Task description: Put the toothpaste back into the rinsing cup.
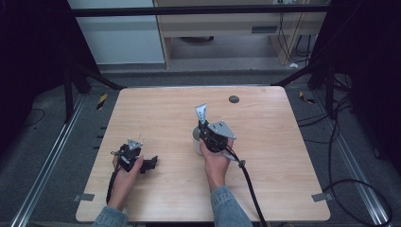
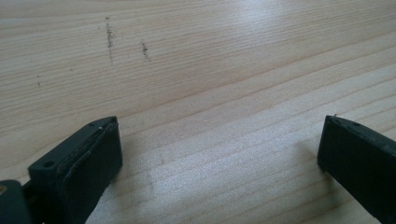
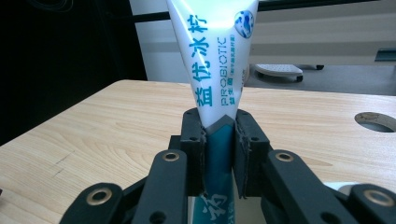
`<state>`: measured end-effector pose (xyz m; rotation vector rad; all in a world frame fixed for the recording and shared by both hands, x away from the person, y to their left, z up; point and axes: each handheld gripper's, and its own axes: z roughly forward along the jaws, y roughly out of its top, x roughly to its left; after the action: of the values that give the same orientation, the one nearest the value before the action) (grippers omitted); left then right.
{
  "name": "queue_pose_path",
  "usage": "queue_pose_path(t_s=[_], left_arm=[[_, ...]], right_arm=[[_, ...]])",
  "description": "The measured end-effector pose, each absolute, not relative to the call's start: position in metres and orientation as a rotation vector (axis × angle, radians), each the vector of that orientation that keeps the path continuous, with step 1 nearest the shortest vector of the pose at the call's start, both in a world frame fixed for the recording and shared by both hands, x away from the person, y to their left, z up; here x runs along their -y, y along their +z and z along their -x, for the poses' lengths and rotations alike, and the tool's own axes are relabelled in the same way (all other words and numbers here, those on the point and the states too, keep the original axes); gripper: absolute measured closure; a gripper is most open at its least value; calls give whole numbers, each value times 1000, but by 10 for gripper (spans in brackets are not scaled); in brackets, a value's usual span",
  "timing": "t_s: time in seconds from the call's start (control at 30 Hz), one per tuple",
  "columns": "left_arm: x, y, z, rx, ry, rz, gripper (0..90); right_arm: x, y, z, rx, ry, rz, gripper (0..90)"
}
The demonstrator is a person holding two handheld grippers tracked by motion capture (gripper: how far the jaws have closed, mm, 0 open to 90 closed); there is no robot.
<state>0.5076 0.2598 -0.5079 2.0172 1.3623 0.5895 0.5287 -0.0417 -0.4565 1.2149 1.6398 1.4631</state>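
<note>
A white toothpaste tube [image 3: 219,70] with blue print is clamped between the two black jaws of the right gripper [image 3: 219,154]. In the right gripper view the pads are seen pressed on both sides of the tube, at the place where its white part meets its darker blue-green part. The tube is held upright, and its wide flat end is pointed up, above the jaws.

In the high view the same tube [image 1: 201,113] is seen rising from the right gripper [image 1: 206,128], near the middle of the wooden table [image 1: 265,189]. A white cup [image 1: 196,138] is placed on the table just below and beside this gripper, and the lower end of the tube is seen at the cup; whether it is touching the cup cannot be told. The gripper is carried by the right hand [image 1: 215,158].

The left gripper [image 1: 149,163] is held by the left hand [image 1: 126,171] low over the left part of the table, well apart from the tube. In the left gripper view its jaws are seen wide apart, with bare wood between them. A round dark hole [image 1: 233,99] is seen in the table near its far edge.
</note>
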Motion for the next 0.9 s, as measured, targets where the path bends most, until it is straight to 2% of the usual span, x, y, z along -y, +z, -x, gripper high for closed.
queue_pose_path(t_s=[0.9], left_arm=[[-260, -508, -508, -1360, 588, -2017, 0]], right_arm=[[47, -452, -529, -1678, 1449, -1225, 746]])
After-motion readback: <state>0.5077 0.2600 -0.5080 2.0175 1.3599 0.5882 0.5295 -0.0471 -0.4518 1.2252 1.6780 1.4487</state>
